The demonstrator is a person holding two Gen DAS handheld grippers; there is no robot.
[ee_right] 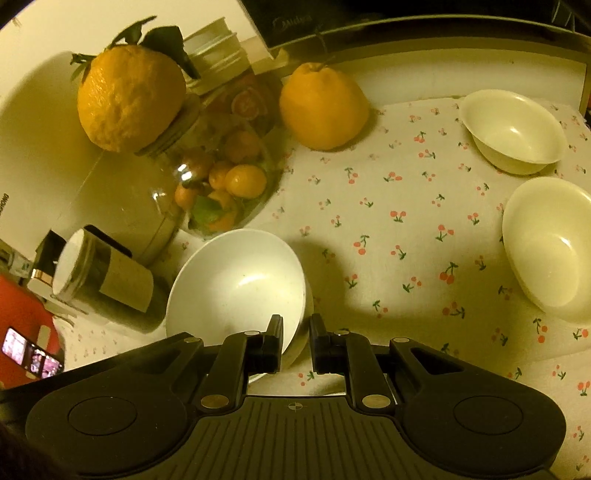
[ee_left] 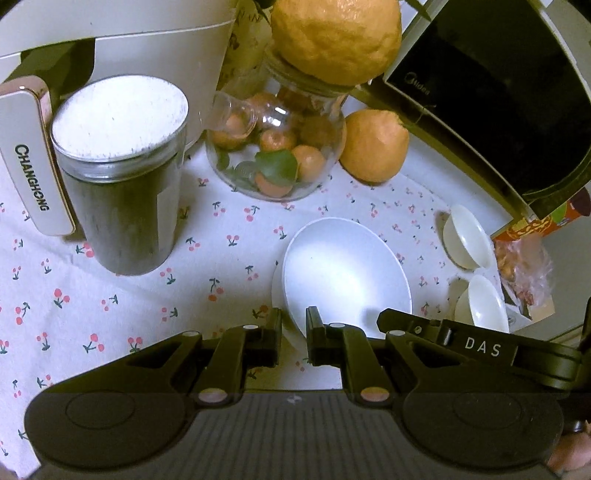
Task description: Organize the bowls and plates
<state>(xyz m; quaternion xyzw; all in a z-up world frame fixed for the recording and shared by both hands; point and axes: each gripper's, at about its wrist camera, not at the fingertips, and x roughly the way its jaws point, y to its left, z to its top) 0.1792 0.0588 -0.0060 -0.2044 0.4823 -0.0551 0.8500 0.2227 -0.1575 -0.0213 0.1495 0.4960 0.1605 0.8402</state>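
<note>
A large white bowl point(ee_left: 343, 273) sits on the cherry-print tablecloth. My left gripper point(ee_left: 294, 341) straddles its near left rim, one finger outside and one inside, jaws narrowly apart around the rim. My right gripper point(ee_right: 296, 341) straddles the same bowl point(ee_right: 236, 284) at its near right rim, left finger inside, right finger outside. The right gripper's arm point(ee_left: 476, 347) shows at the right in the left wrist view. Two smaller cream bowls point(ee_right: 513, 129) point(ee_right: 550, 247) stand apart to the right; they also show in the left wrist view point(ee_left: 467, 236) point(ee_left: 482, 304).
A dark jar with a white lid point(ee_left: 122, 173), a glass jar of small oranges point(ee_left: 277, 155) topped by a large citrus point(ee_left: 336, 37), another citrus point(ee_left: 373, 147), a white appliance point(ee_left: 122, 33), a microwave point(ee_left: 491, 92) and a snack bag point(ee_left: 524, 266) crowd the table.
</note>
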